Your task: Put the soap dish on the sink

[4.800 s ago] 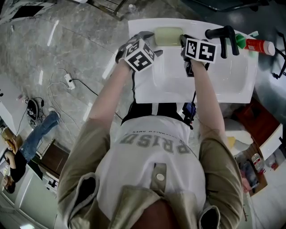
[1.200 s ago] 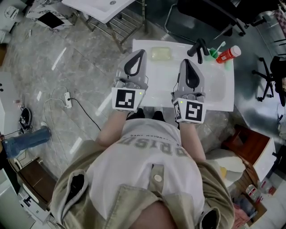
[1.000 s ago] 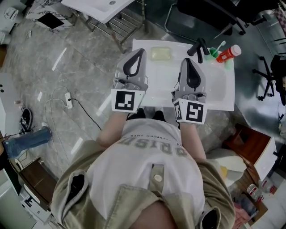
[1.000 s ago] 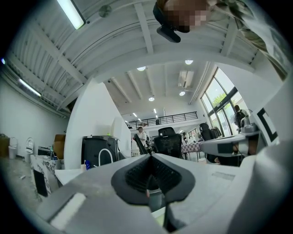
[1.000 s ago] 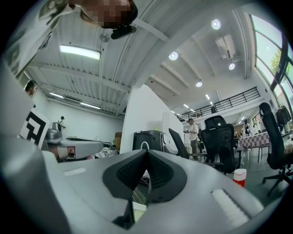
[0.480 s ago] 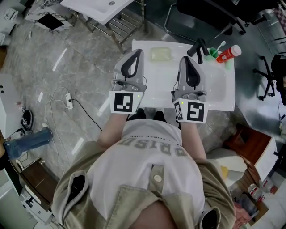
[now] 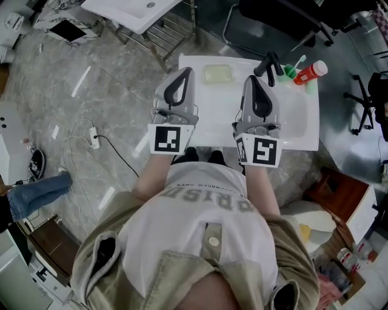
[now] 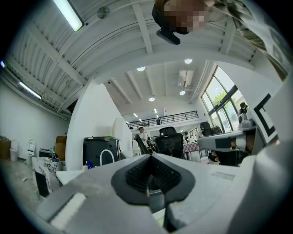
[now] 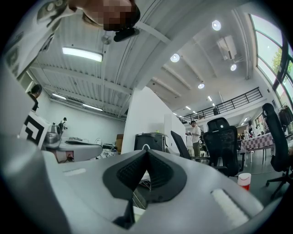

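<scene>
The pale green soap dish (image 7: 217, 74) lies on the white sink (image 7: 295, 143), on its far rim left of the tap. Neither gripper touches it. My left gripper (image 7: 184, 72) is held above the sink's left edge, level, its jaws shut with nothing between them. My right gripper (image 7: 254, 81) hovers over the basin, also shut and empty. In the left gripper view the left gripper (image 8: 150, 158) shows dark pads pressed together, facing the room. The right gripper view shows the same of the right gripper (image 9: 146, 153). The sink is hidden below both cameras.
A black tap (image 7: 270, 63) stands at the sink's far rim, with a green item (image 7: 292, 70) and a red bottle (image 7: 311, 72) to its right. A second white sink on a metal frame (image 7: 143, 13) stands beyond. A black office chair (image 7: 285, 21) is at the back. A cable and power strip (image 7: 93, 134) lie on the floor at left.
Since the oldest frame both grippers have drawn back from the soap dish and risen; the dish stays on the sink's rim. Over the last second neither gripper moved.
</scene>
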`<act>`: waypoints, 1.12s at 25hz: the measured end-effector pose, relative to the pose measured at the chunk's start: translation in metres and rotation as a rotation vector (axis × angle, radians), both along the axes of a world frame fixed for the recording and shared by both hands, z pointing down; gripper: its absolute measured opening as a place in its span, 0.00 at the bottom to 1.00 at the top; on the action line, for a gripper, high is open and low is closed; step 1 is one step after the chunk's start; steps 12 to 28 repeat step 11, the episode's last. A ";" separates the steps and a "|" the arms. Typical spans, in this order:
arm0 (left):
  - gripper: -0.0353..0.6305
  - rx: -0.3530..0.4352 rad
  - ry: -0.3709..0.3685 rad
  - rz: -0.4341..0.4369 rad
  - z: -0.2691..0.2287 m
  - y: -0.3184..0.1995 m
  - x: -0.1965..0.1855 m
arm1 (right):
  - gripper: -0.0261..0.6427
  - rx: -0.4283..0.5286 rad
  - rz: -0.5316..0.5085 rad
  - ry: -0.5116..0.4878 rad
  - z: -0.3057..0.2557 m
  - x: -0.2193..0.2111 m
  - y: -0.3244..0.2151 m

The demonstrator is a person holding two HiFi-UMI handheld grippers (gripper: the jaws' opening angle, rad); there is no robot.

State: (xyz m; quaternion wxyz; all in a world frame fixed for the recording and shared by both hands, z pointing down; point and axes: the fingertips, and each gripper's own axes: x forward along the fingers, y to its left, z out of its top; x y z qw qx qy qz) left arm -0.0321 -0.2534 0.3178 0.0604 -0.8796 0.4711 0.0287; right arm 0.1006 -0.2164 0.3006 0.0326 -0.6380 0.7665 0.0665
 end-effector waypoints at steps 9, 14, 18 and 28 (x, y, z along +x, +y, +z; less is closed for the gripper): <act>0.06 -0.012 -0.013 0.005 0.005 0.000 0.003 | 0.04 -0.016 -0.008 0.004 0.003 0.003 -0.001; 0.06 -0.014 -0.016 0.006 0.007 0.000 0.005 | 0.04 -0.019 -0.009 0.003 0.004 0.004 -0.001; 0.06 -0.014 -0.016 0.006 0.007 0.000 0.005 | 0.04 -0.019 -0.009 0.003 0.004 0.004 -0.001; 0.06 -0.014 -0.016 0.006 0.007 0.000 0.005 | 0.04 -0.019 -0.009 0.003 0.004 0.004 -0.001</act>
